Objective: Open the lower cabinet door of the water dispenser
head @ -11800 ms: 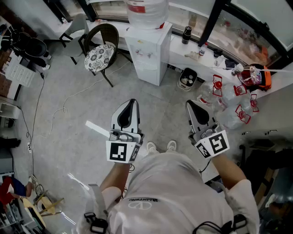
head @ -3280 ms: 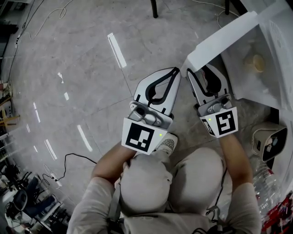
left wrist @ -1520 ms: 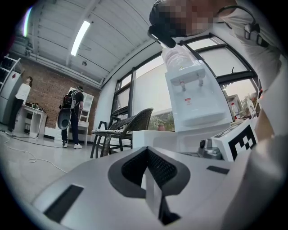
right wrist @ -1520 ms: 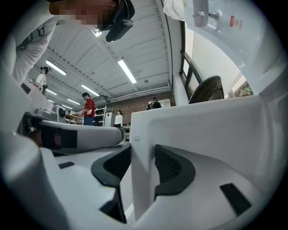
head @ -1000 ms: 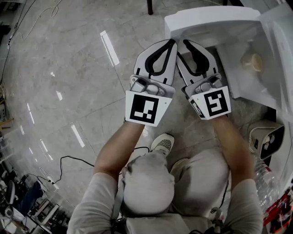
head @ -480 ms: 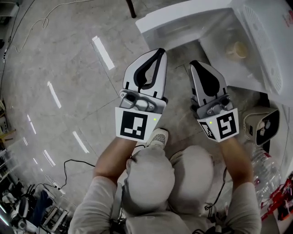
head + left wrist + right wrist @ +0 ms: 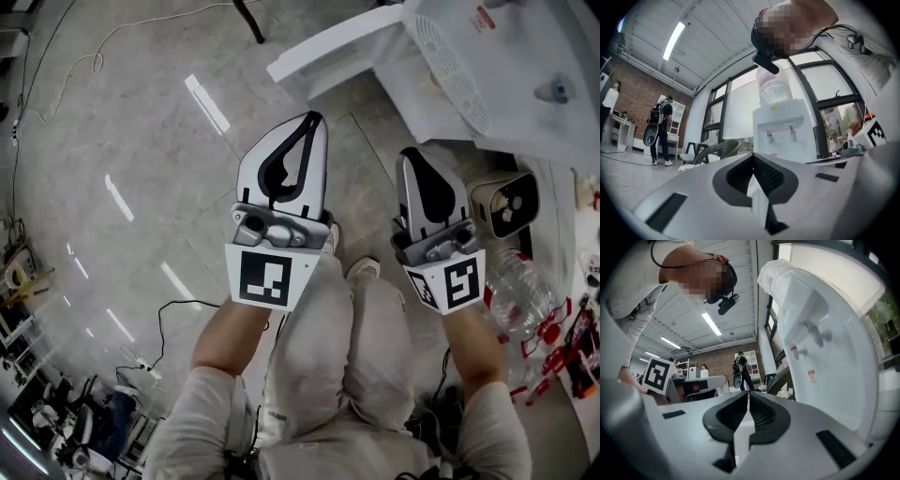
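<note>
The white water dispenser (image 7: pixel 487 66) stands at the top right of the head view, seen from above. Its lower cabinet door (image 7: pixel 323 49) is swung out to the left, standing open. My left gripper (image 7: pixel 314 118) and right gripper (image 7: pixel 413 156) hang side by side above the floor, short of the door and touching nothing. Both are shut and empty. In the left gripper view the shut left gripper (image 7: pixel 752 155) points at the dispenser (image 7: pixel 780 133) with its bottle on top. The right gripper view has the shut right gripper (image 7: pixel 748 393) with the dispenser (image 7: pixel 825 348) close on the right.
A small white appliance (image 7: pixel 502 202) and plastic bottles (image 7: pixel 523 300) lie on the floor right of my right gripper. A black cable (image 7: pixel 178 309) runs across the floor at left. A wicker chair (image 7: pixel 715 150) stands left of the dispenser; people (image 7: pixel 658 129) stand far off.
Both grippers have risen and drawn back from the open cabinet, where they were a second ago. The right jaws have closed. The door stays open.
</note>
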Demonstrator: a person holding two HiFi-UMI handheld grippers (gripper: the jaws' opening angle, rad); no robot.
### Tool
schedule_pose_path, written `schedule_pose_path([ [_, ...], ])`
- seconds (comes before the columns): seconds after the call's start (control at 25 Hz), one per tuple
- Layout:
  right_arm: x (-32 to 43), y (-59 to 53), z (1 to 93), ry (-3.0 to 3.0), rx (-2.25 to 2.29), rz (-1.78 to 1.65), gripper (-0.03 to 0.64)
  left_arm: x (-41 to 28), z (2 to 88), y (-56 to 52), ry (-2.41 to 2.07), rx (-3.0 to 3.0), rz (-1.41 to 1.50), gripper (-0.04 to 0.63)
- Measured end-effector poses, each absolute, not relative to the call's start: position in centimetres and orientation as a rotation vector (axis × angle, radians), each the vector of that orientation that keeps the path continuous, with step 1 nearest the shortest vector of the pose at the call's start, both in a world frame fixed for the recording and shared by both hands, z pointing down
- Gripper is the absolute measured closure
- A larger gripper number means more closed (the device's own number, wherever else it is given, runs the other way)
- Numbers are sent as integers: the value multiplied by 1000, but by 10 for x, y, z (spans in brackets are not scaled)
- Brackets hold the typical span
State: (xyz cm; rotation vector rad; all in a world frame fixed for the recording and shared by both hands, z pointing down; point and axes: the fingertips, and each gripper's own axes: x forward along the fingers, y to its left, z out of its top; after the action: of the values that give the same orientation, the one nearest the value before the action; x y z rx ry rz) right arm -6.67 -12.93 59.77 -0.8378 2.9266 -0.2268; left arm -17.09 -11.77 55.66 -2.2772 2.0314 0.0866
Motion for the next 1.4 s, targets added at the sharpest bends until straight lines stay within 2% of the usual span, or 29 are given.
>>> schedule_pose_path([
  [0.48,26,-90,282,2862,-1065,-223,591,-143,240,-65,2008,-2301,61,591],
  [0.72,80,-52,155,2829,-1110,-218,591,-135,103,-23,2037,-2241,154,591],
  [0.96,120,-30,97,2787,-1217,-186,591,-128,37,7,2017,-2236,204,591],
  [1.4,137,1,26,2709,-1309,-40,591,-108,2,23,1860,-2352,236,591],
])
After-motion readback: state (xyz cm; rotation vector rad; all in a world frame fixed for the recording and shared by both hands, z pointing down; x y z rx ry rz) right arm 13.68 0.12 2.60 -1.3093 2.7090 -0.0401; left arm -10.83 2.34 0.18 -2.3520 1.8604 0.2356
